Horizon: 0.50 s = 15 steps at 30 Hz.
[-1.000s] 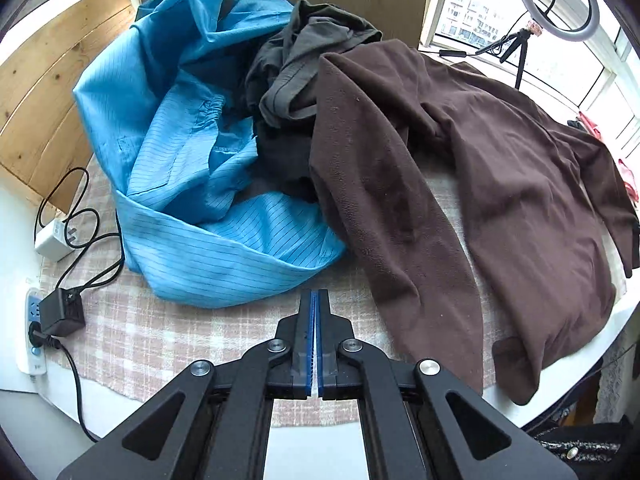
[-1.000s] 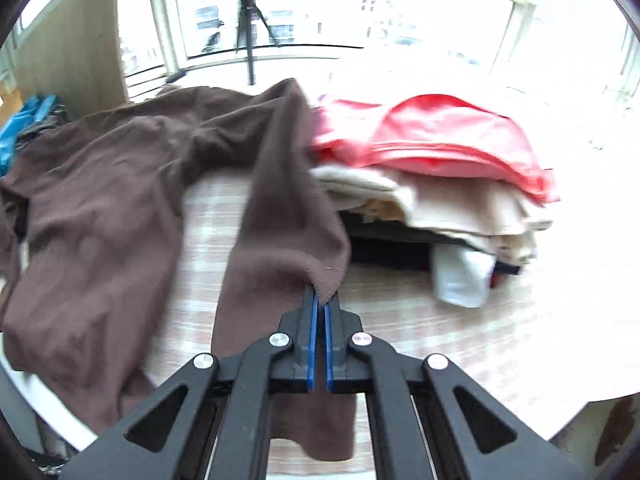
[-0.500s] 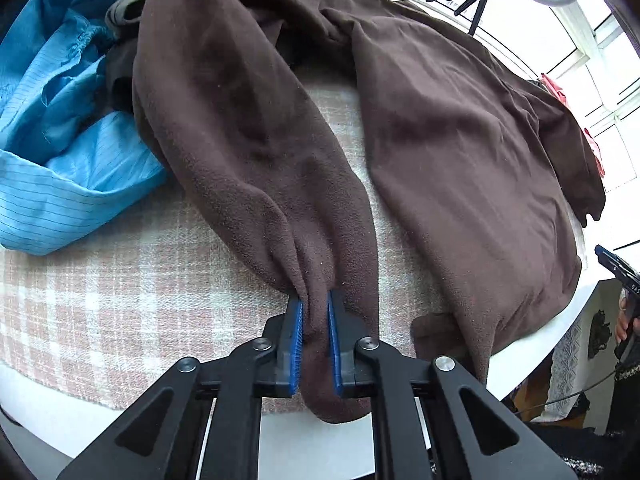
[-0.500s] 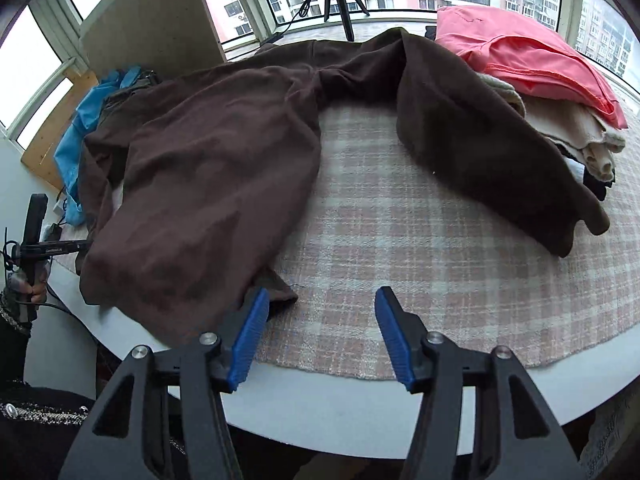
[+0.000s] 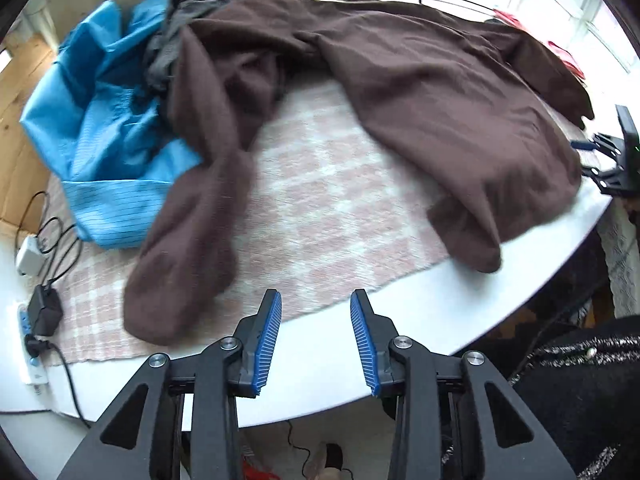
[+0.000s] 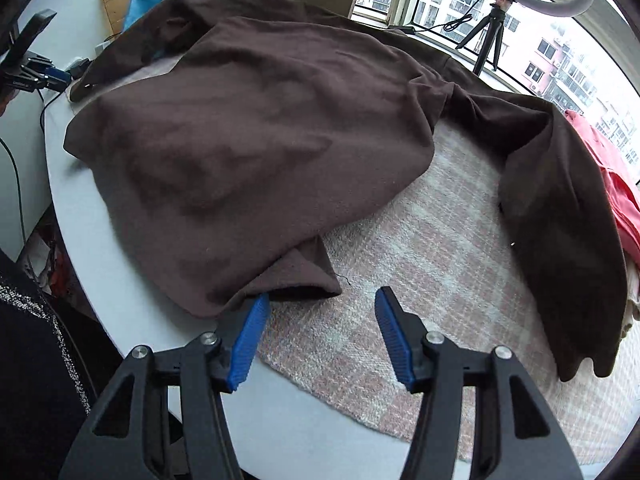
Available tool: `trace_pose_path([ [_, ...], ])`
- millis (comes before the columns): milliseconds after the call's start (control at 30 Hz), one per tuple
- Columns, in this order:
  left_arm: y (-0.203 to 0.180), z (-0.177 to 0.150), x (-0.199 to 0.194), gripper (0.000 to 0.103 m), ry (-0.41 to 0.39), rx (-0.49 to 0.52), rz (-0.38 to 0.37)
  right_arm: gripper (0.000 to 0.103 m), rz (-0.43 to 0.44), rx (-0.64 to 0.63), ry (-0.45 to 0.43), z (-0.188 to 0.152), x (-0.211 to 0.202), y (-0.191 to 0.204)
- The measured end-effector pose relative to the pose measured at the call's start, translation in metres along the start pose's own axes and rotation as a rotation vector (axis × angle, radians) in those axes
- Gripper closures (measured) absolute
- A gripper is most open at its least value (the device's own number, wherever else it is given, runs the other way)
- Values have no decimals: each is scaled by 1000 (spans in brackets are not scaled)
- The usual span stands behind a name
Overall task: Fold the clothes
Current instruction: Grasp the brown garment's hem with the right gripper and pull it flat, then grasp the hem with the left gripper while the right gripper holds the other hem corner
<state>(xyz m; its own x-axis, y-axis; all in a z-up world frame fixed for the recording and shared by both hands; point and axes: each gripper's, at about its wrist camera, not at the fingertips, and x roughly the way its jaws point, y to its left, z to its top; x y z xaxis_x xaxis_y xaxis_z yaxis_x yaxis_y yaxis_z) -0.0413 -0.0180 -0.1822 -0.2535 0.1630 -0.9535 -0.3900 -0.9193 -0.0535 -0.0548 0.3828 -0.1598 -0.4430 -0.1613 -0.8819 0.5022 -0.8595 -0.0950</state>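
Note:
A brown fleece garment (image 5: 440, 100) lies spread over a plaid cloth (image 5: 328, 200) on the round white table. One sleeve (image 5: 188, 264) lies flat just left of and beyond my left gripper (image 5: 316, 296), whose jaws are opening with nothing between them. In the right wrist view the garment's body (image 6: 240, 140) fills the left half and the other sleeve (image 6: 560, 220) runs down the right. My right gripper (image 6: 323, 294) stands open at the garment's near hem. Its left pad (image 6: 248, 332) is at the hem's edge, and only plaid cloth shows between the pads.
A blue garment (image 5: 104, 128) and a dark grey one (image 5: 172, 48) are heaped at the far left. A power strip with chargers (image 5: 36, 320) sits at the left edge. Folded clothes topped in red (image 6: 616, 192) stand right. A ring light tripod (image 6: 492, 36) is by the window.
The left gripper had closed on a brown sleeve and has now let it go, pulling back to the table's edge. The right gripper released the other sleeve, opened wide and moved to the hem.

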Motion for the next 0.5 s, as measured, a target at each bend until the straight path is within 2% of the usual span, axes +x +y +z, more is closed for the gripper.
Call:
trace_pose_path([
  [33, -19, -1, 9, 68, 8, 41, -38, 49, 10, 1, 4, 2, 5, 0],
  [133, -64, 0, 35, 68, 14, 140, -78, 53, 59, 44, 7, 6, 12, 0],
  [167, -75, 3, 41, 68, 10, 164, -81, 63, 83, 63, -1, 8, 10, -2],
  [267, -91, 19, 52, 68, -39, 185, -85, 78, 122, 130, -26, 10, 5, -6],
  [300, -90, 28, 53, 67, -56, 166, -89, 94, 129, 154, -36, 10, 2, -7],
  [333, -88, 37, 52, 72, -74, 139, -98, 96, 129, 178, -48, 10, -2, -9],
  [367, -84, 45, 49, 89, -95, 110, -118, 96, 129, 202, -59, 10, -6, -11],
  [400, -80, 53, 43, 98, -110, 93, -137, 97, 131, 225, -73, 10, -11, -13],
  [500, -68, 73, 13, 99, -137, 86, -177, 98, 133, 284, -132, 15, -40, -18],
])
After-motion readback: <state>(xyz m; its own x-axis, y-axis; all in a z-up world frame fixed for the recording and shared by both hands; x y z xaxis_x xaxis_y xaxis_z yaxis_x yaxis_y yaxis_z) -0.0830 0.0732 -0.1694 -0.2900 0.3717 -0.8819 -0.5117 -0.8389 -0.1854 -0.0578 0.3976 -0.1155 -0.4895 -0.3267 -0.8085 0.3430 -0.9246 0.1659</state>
